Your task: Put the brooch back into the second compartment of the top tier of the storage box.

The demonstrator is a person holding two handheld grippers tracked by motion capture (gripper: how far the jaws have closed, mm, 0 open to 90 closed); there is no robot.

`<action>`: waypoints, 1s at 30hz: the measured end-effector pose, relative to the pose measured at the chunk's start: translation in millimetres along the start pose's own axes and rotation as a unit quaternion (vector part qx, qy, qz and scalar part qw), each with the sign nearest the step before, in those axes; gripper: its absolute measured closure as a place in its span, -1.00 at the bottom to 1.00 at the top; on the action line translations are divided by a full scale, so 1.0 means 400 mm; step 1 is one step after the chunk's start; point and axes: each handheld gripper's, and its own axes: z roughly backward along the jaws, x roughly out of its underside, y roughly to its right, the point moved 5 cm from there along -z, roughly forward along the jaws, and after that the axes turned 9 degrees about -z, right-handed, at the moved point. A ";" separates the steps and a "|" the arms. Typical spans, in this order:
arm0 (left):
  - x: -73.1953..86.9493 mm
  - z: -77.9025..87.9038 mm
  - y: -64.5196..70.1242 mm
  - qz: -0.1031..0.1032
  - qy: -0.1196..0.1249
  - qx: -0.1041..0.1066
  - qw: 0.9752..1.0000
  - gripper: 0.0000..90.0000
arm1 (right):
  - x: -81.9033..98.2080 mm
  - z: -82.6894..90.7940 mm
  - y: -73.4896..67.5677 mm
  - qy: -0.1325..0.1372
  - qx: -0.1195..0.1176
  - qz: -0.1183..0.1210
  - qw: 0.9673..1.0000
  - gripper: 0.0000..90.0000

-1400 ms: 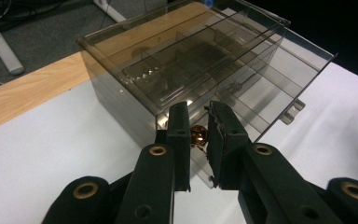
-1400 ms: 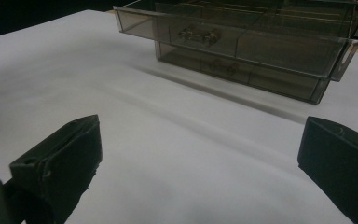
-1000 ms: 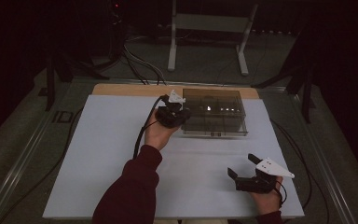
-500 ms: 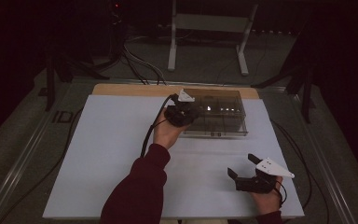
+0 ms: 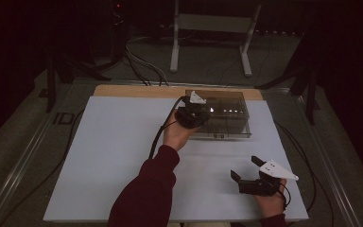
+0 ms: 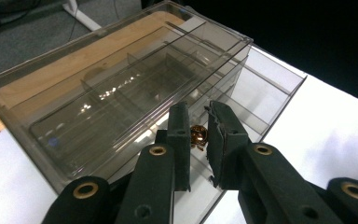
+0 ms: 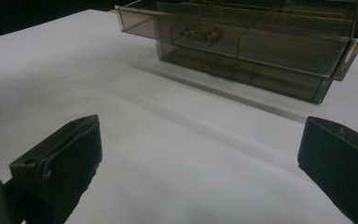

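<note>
The drawer box (image 6: 121,88) is smoky clear plastic, glossy and smooth, with glints on its top; the small bead (image 6: 198,136) shines like polished coppery metal; the left tool (image 6: 196,140) has matt black, slightly rough pads; the surface (image 5: 118,156) looks matt white, its far edge bare wood (image 5: 137,91).

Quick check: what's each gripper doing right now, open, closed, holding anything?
Left gripper: closed on a small copper-coloured bead, over the clear organiser box.
Right gripper: open, holding nothing, low over the white table.
</note>
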 end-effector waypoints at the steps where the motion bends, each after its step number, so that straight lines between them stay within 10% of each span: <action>1: -0.002 -0.003 0.002 -0.001 0.000 0.001 1.000 0.80 | 0.000 0.000 0.000 0.000 0.000 0.000 1.000 -1.00; 30: 0.001 -0.106 0.059 -0.011 -0.032 0.021 0.999 0.79 | 0.000 -0.002 -0.002 -0.002 -0.003 0.003 1.000 -1.00</action>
